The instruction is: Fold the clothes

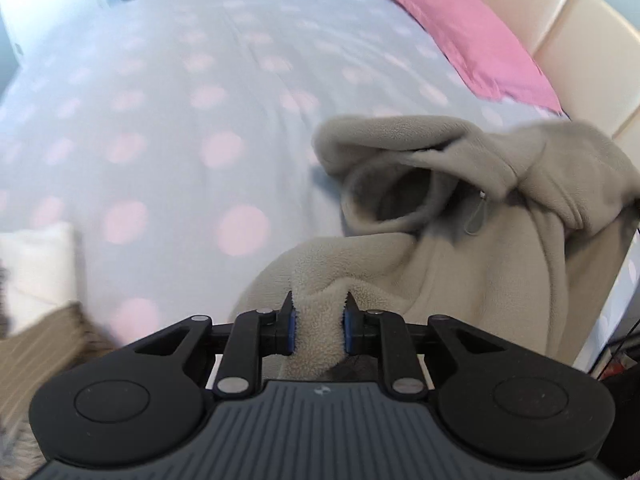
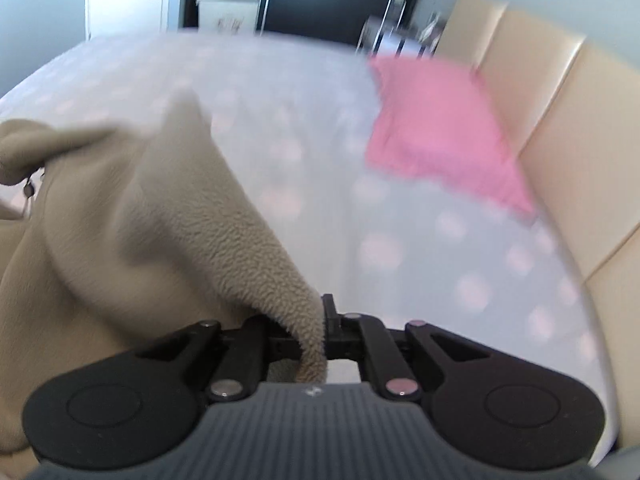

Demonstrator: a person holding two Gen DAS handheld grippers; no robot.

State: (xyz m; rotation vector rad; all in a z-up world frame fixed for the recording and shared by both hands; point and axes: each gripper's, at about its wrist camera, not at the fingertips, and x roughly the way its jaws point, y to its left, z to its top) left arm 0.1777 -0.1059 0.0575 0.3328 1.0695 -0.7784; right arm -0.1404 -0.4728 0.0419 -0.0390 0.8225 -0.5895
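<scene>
A beige fleece [image 1: 460, 264] is pinched by the left hand-held gripper [image 1: 319, 312] and the right hand-held gripper [image 2: 320, 320], and is held over the near side of the spotted bed [image 1: 180, 100].

hidden: fleece [image 2: 132, 216] is covering the right gripper's [image 2: 320, 312] left finger | cut off: fleece is running past the left edge | blurred: pink pillow [image 2: 436, 128] and bedspread dots [image 2: 380, 250] are smearing

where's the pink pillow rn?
The pink rectangular fabric pillow lies upper right in both wrist views, on the grey pink-dotted bedspread, against the cream padded headboard, beyond the beige fleece jacket.
</scene>
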